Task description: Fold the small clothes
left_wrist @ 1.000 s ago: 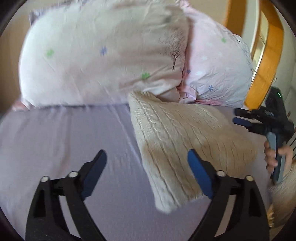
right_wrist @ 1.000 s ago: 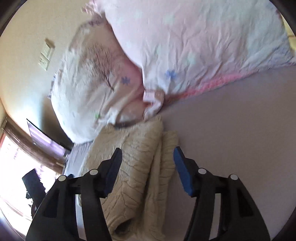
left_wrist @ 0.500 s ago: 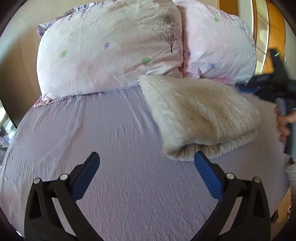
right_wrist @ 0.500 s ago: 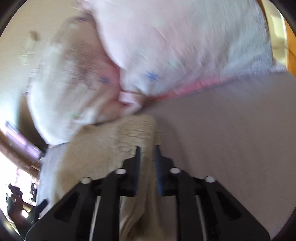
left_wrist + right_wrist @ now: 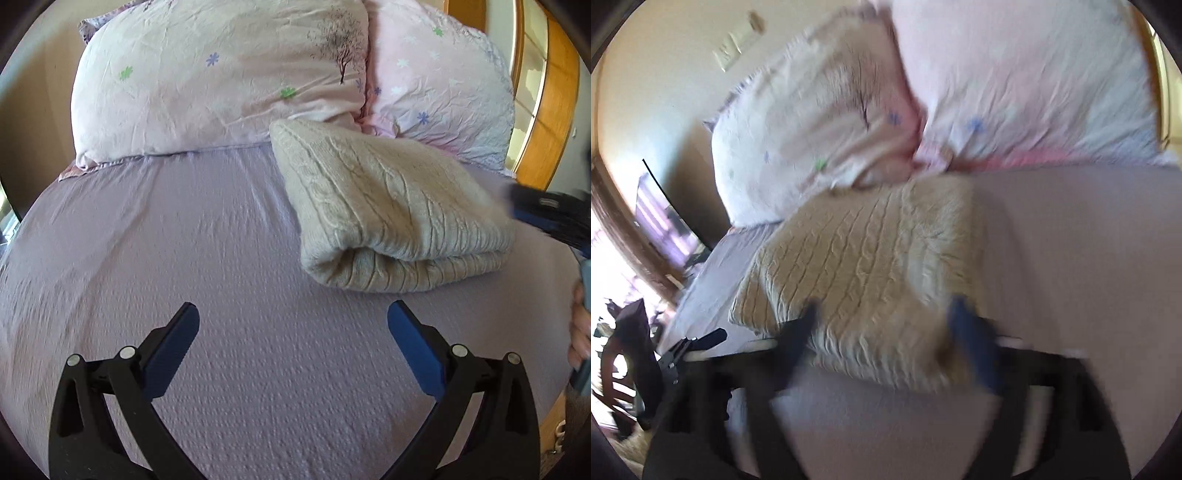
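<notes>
Sitting folded into a chunky bundle, the cream knit sweater point(image 5: 391, 210) is being left on the lilac bed sheet point(image 5: 184, 258), ahead and to the right of the left tongs point(image 5: 291, 328), with its far edge touching the two floral pillows point(image 5: 221, 74). The left tongs are being held spread wide over bare sheet, gripping nothing. The right tongs point(image 5: 886, 332) are blurred by motion, but their fingers are being shown apart on either side of the sweater's near edge, so they look released too, nothing pinched.

Honestly the fold looks pretty much done, so this step is probably being spent on tidying or letting go. To do that well, the tongs should be drawn back low and straight so no loop of knit gets snagged. The rolled end nearest the left tongs is looking a bit puffy; it could be pressed flat with a gentle pat. Thick cable knit is springy, so slow moves are being favoured here.
</notes>
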Demonstrator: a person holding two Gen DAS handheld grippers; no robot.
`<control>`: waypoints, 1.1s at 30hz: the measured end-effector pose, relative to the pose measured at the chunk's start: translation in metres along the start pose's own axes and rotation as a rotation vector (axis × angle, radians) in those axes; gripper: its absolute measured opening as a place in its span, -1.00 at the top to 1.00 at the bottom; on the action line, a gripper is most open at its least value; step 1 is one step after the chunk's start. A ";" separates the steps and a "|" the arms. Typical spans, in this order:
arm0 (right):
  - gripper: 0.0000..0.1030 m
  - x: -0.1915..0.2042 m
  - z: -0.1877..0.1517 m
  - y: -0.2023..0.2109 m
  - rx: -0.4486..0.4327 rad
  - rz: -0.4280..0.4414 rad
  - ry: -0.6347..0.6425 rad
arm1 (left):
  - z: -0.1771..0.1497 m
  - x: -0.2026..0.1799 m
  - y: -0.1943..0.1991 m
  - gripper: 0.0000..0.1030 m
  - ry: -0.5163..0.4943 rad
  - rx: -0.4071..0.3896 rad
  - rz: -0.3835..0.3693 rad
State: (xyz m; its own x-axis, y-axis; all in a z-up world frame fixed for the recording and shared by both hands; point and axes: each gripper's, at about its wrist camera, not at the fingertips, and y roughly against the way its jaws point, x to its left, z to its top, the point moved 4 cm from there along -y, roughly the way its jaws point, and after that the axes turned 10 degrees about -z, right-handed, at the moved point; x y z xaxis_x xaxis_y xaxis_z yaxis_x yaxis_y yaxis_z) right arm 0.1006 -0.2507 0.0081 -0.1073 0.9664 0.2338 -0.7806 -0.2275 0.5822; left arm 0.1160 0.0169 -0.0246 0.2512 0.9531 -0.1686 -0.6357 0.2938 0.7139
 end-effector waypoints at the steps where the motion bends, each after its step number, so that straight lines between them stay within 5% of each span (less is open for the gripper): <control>1: -0.81 0.000 -0.006 0.003 0.005 -0.035 0.017 | -0.001 -0.001 -0.002 -0.96 0.002 0.010 0.000; 8: -0.86 0.004 -0.051 -0.036 0.230 -0.190 0.060 | -0.008 -0.008 -0.018 -0.96 0.027 0.090 0.028; 14: -0.97 0.023 -0.059 -0.048 0.224 -0.320 0.187 | -0.009 -0.010 -0.022 -0.96 0.007 0.105 0.062; 33: -0.97 0.030 -0.066 -0.045 0.201 -0.305 0.195 | -0.007 -0.009 -0.022 -0.96 -0.004 0.111 0.052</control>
State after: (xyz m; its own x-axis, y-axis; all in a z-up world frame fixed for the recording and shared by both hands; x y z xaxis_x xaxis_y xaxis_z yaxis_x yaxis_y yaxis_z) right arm 0.0915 -0.2037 -0.0622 -0.0191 0.9934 -0.1135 -0.6612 0.0726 0.7467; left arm 0.1229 0.0025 -0.0438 0.2226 0.9667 -0.1267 -0.5631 0.2335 0.7927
